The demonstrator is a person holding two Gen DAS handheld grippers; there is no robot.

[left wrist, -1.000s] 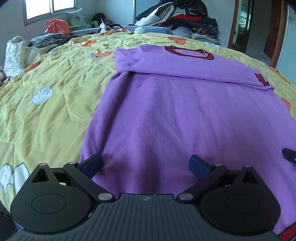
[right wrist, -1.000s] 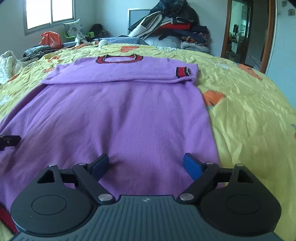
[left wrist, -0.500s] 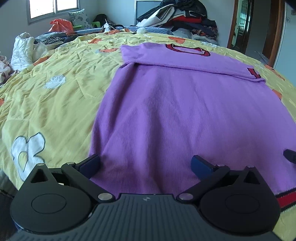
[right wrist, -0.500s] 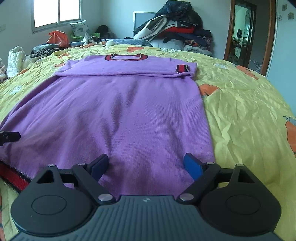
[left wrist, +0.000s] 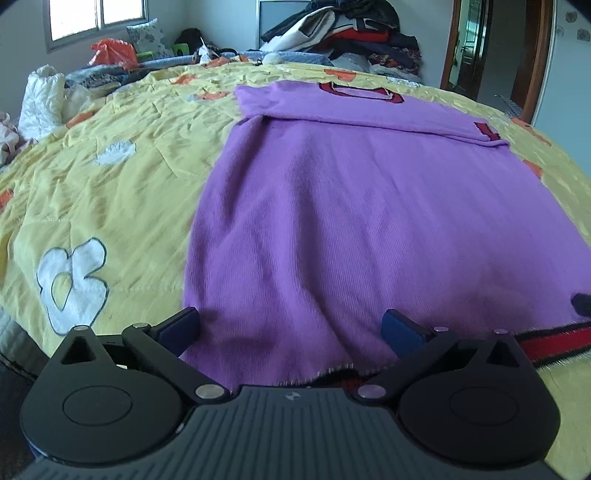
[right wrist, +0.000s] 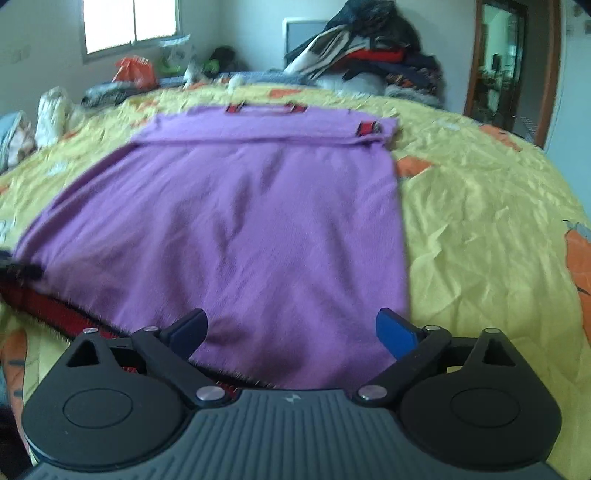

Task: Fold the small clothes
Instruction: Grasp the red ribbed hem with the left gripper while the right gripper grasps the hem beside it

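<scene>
A bedroom: a bed (left wrist: 122,192) under a yellow quilt with white and orange patches fills both views, with a window (left wrist: 96,18) on the far wall, a heap of clothes (left wrist: 347,33) beyond the bed's far edge and a wooden door frame (left wrist: 535,59) to the right of that heap. A white bundle (left wrist: 42,99) and an orange bag (left wrist: 112,53) lie at the bed's far left edge.

A purple sweater (left wrist: 369,221) lies flat on the bed, its red collar (left wrist: 360,92) at the far end and its red-and-black hem (left wrist: 546,343) at the near end. The sleeves are folded across the chest, forming a band below the collar; one red cuff (left wrist: 487,131) shows at the band's right end.

The left gripper (left wrist: 291,325) hangs low over the sweater's near left corner, its blue fingers (left wrist: 400,330) wide apart and holding nothing; the hem runs just under them. The right gripper (right wrist: 291,326) is over the sweater's near right corner, fingers (right wrist: 393,332) likewise spread and empty, the right one near the sweater's side edge. The right view is blurred. At the left edge of that view a dark tip of the other gripper shows beside the hem.
</scene>
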